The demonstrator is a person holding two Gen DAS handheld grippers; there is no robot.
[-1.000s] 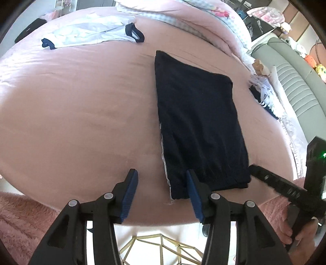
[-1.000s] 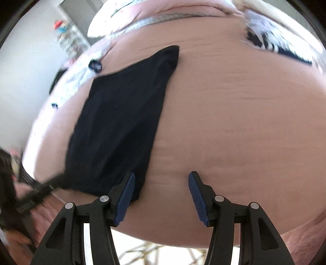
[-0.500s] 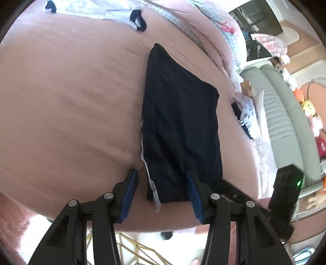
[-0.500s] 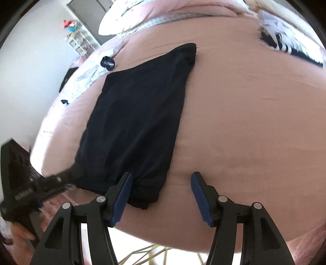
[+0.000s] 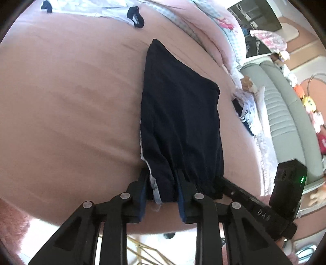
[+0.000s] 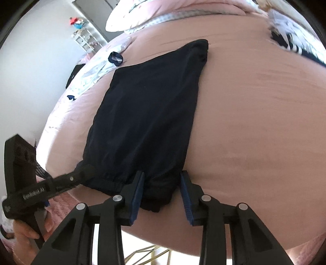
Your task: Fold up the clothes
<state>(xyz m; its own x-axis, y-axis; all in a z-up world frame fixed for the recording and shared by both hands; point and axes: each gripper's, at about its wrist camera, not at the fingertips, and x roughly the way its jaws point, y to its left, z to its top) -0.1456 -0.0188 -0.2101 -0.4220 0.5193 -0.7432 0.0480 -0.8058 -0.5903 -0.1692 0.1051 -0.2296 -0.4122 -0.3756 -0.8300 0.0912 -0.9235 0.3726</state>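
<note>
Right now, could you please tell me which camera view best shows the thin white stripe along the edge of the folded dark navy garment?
The left wrist view: the white stripe runs down the folded dark navy garment to the left gripper. In the right wrist view the garment looks plain dark, with no stripe visible.

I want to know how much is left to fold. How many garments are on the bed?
3 visible: dark trousers mid-bed, hem between both tools; a white navy-trimmed top at the far left; a striped navy-white piece at the right edge. The bedding may hide more.
</note>
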